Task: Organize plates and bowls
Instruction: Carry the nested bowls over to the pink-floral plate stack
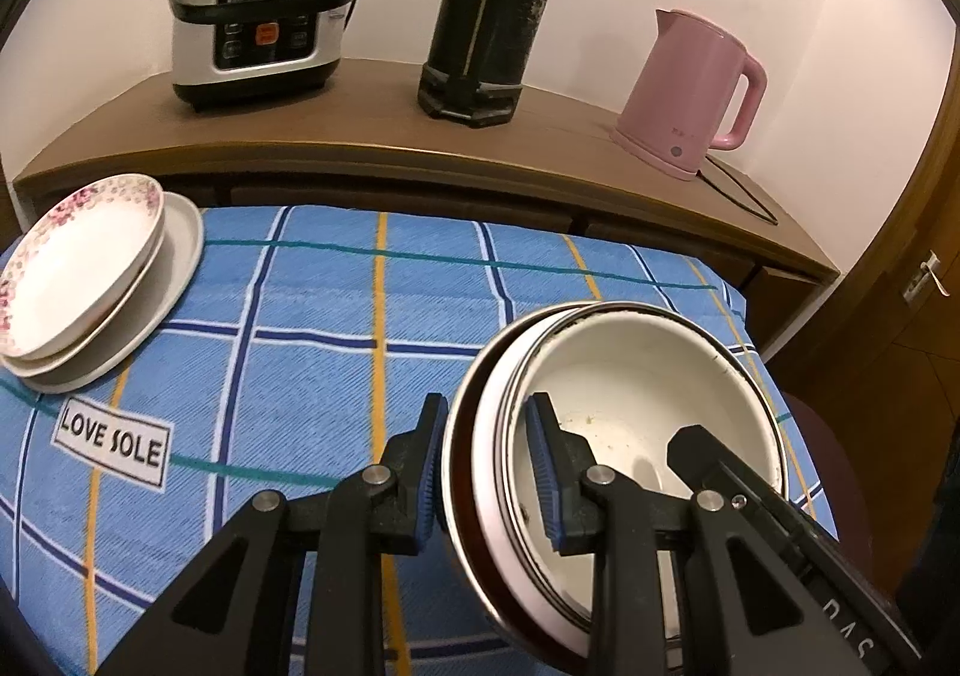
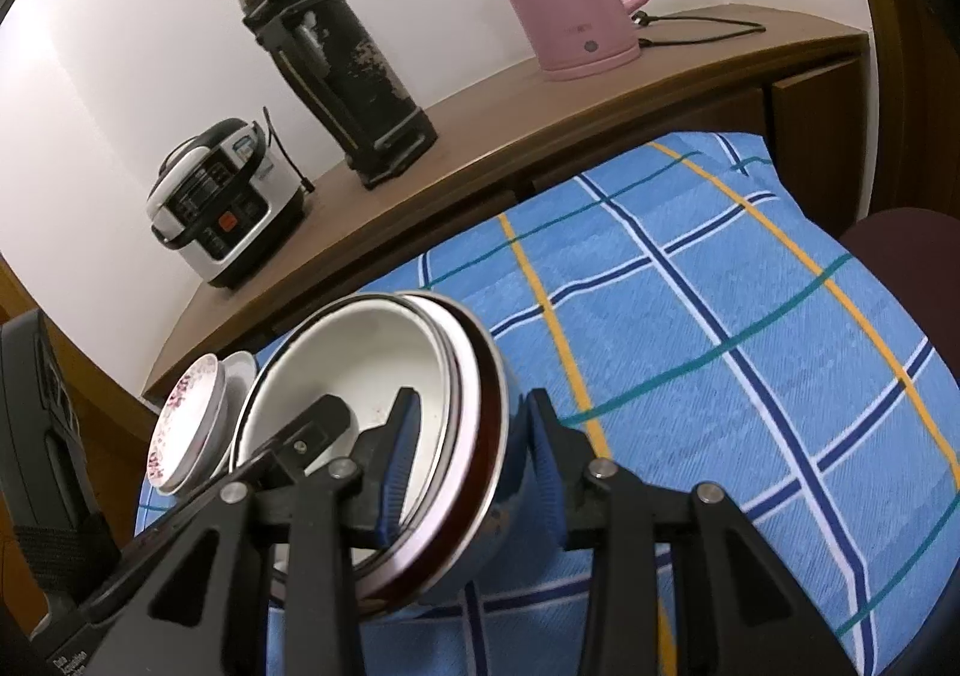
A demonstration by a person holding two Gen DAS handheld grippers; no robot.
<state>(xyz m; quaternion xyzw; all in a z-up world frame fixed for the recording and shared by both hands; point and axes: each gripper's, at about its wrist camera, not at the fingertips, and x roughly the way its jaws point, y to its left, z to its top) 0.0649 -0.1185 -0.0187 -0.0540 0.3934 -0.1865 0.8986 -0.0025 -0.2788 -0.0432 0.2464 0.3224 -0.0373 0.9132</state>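
A nest of bowls (image 1: 630, 376), white inside a pink-rimmed one inside a dark steel one, sits on the blue checked cloth (image 1: 312, 376). My left gripper (image 1: 489, 460) straddles its left rim, one finger inside, one outside, with gaps showing beside the rim. My right gripper (image 2: 468, 454) straddles the opposite rim of the same nest of bowls (image 2: 372, 370) the same way. Each gripper's finger shows inside the bowl in the other's view. A stack of plates (image 1: 90, 280), a floral dish on top, lies at the cloth's far left; it shows behind the bowls in the right wrist view (image 2: 192, 424).
Behind the cloth a wooden shelf (image 1: 372, 135) carries a rice cooker (image 1: 258, 9), a tall black flask (image 1: 486, 9) and a pink kettle (image 1: 690, 87) with its cord. A dark red chair seat (image 2: 900, 250) lies off the cloth's right edge. A wooden door (image 1: 912, 280) stands at the right.
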